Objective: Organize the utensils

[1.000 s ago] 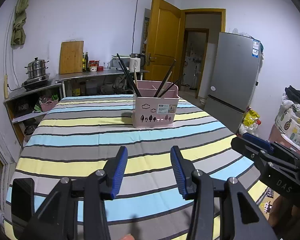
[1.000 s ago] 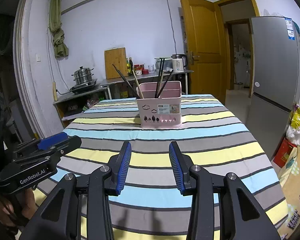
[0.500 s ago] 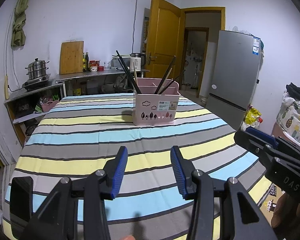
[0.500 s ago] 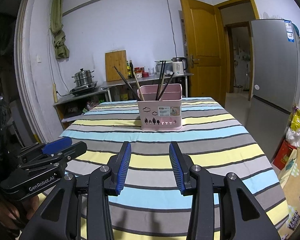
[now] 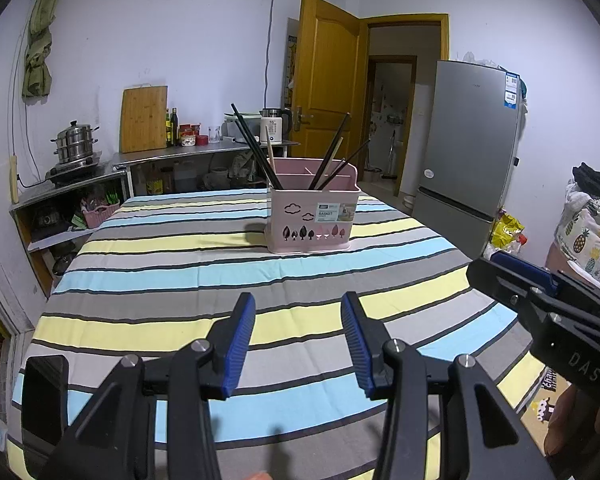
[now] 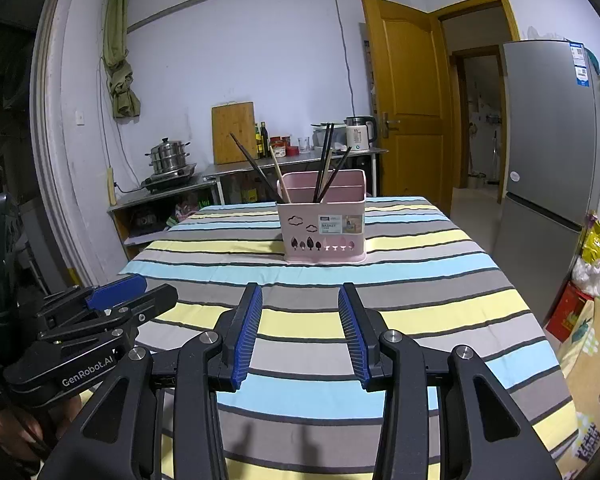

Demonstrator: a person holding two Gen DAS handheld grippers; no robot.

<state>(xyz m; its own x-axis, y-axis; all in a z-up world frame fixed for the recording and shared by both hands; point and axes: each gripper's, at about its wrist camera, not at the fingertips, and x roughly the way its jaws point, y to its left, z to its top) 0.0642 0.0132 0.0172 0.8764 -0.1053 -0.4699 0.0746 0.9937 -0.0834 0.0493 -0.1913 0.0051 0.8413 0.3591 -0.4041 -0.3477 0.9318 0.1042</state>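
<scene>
Pink utensil basket (image 5: 313, 216) standing upright on the far half of the striped tablecloth (image 5: 172, 264), holding dark chopsticks (image 5: 256, 150) and a pale one that lean outward. Left gripper (image 5: 298, 340) and right gripper (image 6: 300, 330) hover over the near edge, well apart from the basket, which lies straight ahead of each. Both sets of blue-padded jaws stand parted, with nothing between them.
</scene>
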